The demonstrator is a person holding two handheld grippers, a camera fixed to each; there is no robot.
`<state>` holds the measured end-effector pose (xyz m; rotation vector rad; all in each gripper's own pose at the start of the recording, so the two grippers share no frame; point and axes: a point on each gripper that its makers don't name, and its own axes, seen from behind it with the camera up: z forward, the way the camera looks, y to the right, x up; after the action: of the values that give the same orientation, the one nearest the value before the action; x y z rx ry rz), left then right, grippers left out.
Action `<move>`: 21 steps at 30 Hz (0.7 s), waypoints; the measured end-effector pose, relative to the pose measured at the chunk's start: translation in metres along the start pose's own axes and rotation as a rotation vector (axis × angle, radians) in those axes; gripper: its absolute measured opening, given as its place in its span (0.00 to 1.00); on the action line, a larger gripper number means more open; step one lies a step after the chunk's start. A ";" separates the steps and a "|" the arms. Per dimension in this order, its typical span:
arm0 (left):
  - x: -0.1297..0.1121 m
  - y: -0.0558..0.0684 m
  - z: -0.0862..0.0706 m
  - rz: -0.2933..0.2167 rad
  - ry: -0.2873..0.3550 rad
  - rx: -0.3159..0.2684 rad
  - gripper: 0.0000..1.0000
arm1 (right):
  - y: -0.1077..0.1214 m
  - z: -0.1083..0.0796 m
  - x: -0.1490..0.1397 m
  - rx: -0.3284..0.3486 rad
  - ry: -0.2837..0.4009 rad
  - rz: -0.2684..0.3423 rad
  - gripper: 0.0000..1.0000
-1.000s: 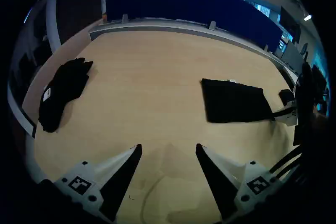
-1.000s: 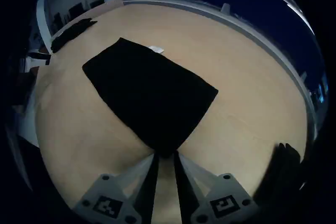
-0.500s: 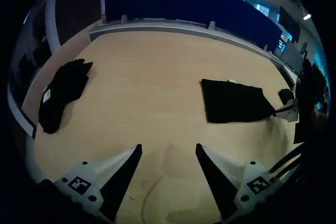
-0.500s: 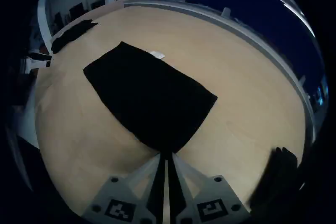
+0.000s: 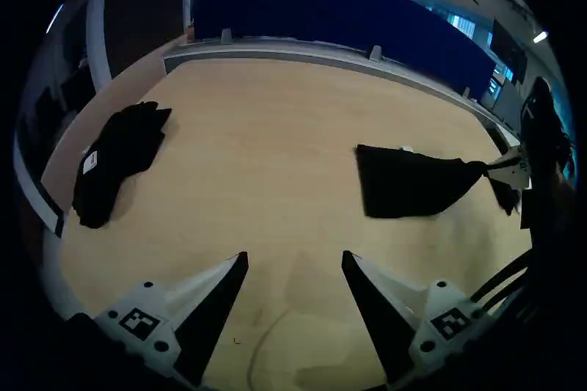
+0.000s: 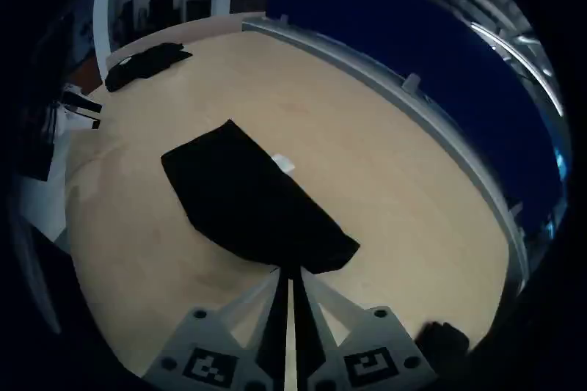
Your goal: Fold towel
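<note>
Left gripper view, left to right.

1. A dark cloth bundle point(image 5: 117, 160) lies at the left edge of the frame, well apart from the work.
2. My left claw point(image 5: 293, 255) sits at bottom centre with its jaws wide apart and nothing between them. Bare table point(image 5: 279, 134) lies ahead of it.
3. The black towel point(image 5: 414, 184) lies centre right, with its long axis running left to right. Its left edge is flat on the table. Its right corner is drawn up to a point.
4. My right claw point(image 5: 510, 167), at the right edge, is clamped on that corner.

Right gripper view.

1. The towel point(image 6: 249, 200) runs from my closed fingers at bottom centre up toward the left of the frame. A white tag point(image 6: 282, 163) shows at its upper edge.
2. My right claw point(image 6: 291, 281) has both fingers pressed together on the near corner.

Judgement: the fold travels along the long axis, from the held corner toward the far short edge. The right claw is the working one; the left is well apart from the towel. Open table surrounds the towel on all sides, and the blue partition point(image 6: 411, 46) stands well beyond it.
</note>
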<state>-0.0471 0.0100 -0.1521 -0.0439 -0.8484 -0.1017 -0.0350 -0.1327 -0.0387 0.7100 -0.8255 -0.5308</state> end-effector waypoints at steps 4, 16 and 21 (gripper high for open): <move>0.001 -0.001 -0.004 -0.009 0.015 0.002 0.95 | -0.003 -0.004 0.028 0.003 0.025 -0.060 0.04; 0.006 -0.001 -0.013 -0.034 0.044 -0.005 0.95 | -0.014 0.003 0.064 0.030 0.033 -0.162 0.04; 0.009 -0.005 -0.020 -0.049 0.062 0.000 0.95 | -0.025 0.011 0.084 0.052 0.037 -0.228 0.04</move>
<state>-0.0269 0.0025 -0.1585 -0.0194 -0.7877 -0.1484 0.0011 -0.2092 -0.0126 0.8654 -0.7303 -0.7001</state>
